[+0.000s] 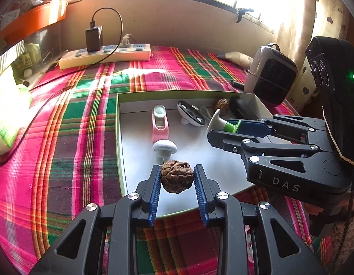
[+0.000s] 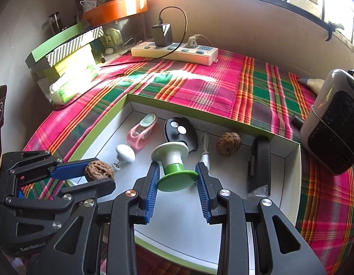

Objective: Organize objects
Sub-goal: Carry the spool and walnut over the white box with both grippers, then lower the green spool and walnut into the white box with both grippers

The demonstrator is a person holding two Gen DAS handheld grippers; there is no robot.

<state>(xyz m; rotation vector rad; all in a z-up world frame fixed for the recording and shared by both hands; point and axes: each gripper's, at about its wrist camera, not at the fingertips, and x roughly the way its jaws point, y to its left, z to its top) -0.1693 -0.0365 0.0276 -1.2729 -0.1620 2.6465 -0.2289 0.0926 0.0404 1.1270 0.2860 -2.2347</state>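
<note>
Box [image 2: 101, 123] with green sides and a white floor sits on the bright plaid cloth [image 1: 62, 137], and it is where we are putting the small things. It is the biggest thing here. Inside it, from big to small, we see a black stapler-like tool [image 2: 257, 165], a black oval gadget [image 2: 181, 133] with white dots, a pink clip thing [image 2: 142, 133], a white knob [image 2: 125, 152] and 1 walnut [image 2: 228, 143] lying near the far wall.

We judge that we are in the carrying step: both grippers hang over the box with something in them, and nothing is let go yet. Next, each thing needs a free spot on the white floor, a little lowering, and then the jaws must spread.

Our left gripper [image 1: 177, 176] has its jaws partly closed, with the blue pads pressed on both sides of a second walnut [image 1: 176, 176], over the near left part of the box. Our right gripper [image 2: 178, 176] is also partly closed, and it pinches the green base of a white and green spool [image 2: 173, 160] above the middle of the box.
</note>
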